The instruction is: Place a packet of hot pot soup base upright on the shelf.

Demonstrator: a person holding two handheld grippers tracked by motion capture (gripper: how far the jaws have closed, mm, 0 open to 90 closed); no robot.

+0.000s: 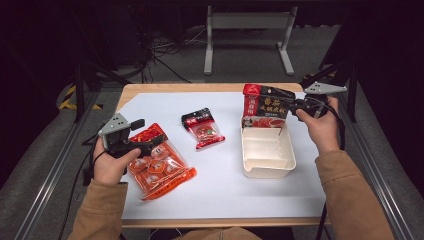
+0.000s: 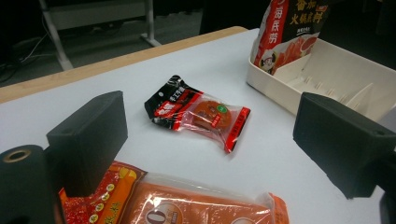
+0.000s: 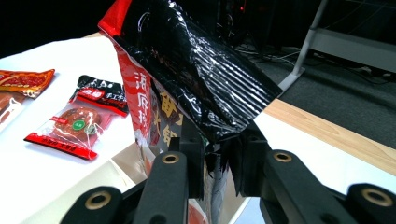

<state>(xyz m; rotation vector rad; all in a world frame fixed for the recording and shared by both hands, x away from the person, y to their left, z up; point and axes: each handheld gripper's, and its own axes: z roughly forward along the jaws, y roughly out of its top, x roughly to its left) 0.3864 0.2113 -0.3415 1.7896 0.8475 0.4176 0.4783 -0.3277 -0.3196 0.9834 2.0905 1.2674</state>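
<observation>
At lower left of the high view, left gripper (image 1: 142, 144) held in the left hand (image 1: 111, 165), jaws spread wide apart, hovering over the top edge of a flat orange-red clear plastic multipack of snack portions (image 1: 159, 163) lying on the white sheet-covered table (image 1: 220, 185). In the left gripper view, same pack (image 2: 187, 205) along the bottom edge between the two black jaws, nothing pinched. Near the centre, small red and black plastic sachet with a clear window (image 1: 203, 128) lying flat, well apart from both grippers; seen also mid-frame in the left gripper view (image 2: 198, 112). Right of centre, cream rectangular plastic tray with divider ribs (image 1: 267, 155), and standing in its far end a tall red and black foil pouch with gold lettering (image 1: 265, 107). At upper right, right gripper (image 1: 296, 104) in the right hand (image 1: 322, 127), jaws clamped on the pouch's crinkled upper corner (image 3: 196, 79).
</observation>
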